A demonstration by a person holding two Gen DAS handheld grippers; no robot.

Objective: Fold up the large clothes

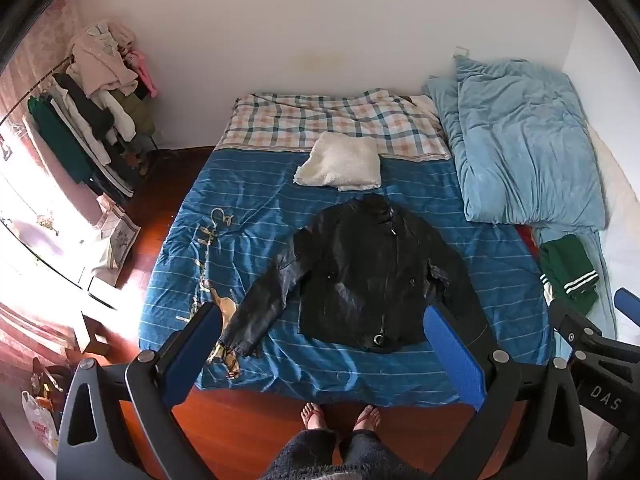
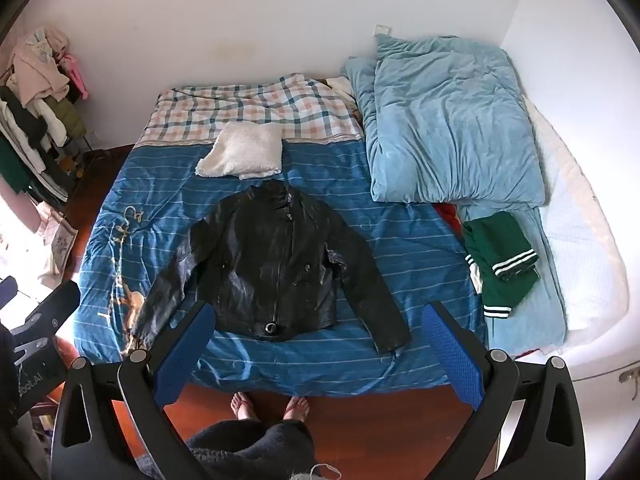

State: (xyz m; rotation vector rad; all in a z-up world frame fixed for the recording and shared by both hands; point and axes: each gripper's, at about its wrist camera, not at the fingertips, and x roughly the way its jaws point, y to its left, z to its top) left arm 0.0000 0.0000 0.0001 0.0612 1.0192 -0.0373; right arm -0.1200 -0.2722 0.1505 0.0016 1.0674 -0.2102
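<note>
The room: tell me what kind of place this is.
Most likely a home bedroom. A bed with a blue striped cover fills the view, a light blue duvet lies bunched at its far right, and a loaded clothes rack stands by the wall.

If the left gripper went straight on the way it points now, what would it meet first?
Most likely the black leather jacket spread flat on the blue striped bedspread; the open left gripper frames its hem, though depth is uncertain.
</note>
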